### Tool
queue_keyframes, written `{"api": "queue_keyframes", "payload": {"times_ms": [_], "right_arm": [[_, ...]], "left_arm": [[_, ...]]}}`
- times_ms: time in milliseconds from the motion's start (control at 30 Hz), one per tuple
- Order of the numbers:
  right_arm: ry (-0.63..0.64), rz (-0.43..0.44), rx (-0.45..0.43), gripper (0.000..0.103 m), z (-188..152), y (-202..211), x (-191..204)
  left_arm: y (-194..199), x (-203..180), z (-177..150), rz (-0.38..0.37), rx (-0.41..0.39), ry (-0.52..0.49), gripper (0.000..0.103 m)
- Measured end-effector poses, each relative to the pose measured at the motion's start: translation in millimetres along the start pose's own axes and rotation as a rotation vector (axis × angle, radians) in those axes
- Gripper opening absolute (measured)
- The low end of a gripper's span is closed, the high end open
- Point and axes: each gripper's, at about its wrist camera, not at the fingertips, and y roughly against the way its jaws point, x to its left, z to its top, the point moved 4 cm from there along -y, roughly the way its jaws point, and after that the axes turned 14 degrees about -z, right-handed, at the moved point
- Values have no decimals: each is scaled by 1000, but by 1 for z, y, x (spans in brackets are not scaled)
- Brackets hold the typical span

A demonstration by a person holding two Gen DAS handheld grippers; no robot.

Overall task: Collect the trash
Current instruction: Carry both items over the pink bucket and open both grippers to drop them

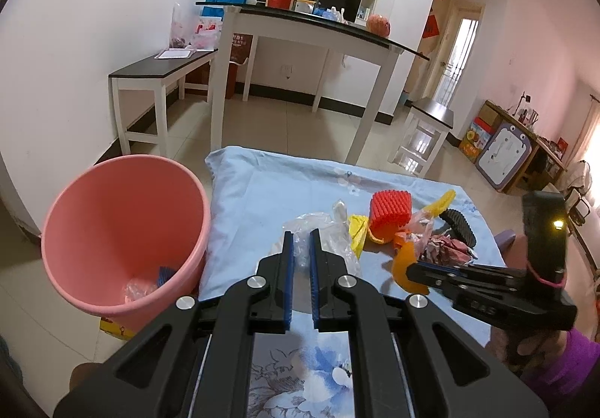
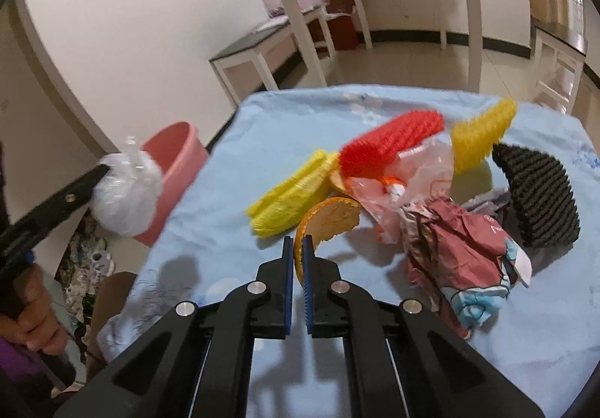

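Orange peel (image 2: pixel 325 226) sits pinched edge-on in our right gripper (image 2: pixel 298 253), jaws nearly shut. Stiffish, light, slick rind, so we hold the rim. Left gripper (image 1: pixel 301 249) clamps a crumpled clear plastic bag (image 1: pixel 318 230): soft, weightless. Pink bucket (image 1: pixel 123 230) sits left of it.
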Motion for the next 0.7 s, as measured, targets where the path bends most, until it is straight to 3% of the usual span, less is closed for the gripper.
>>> {"api": "queue_keyframes", "payload": {"times_ms": [367,700], "right_arm": [[102,101,-145,4,33,38,58],[165,232,-143,4,62,21,133]], "left_arm": [[27,26,11,47,-83,51,7],[68,72,12,166,-163,116,7]]}}
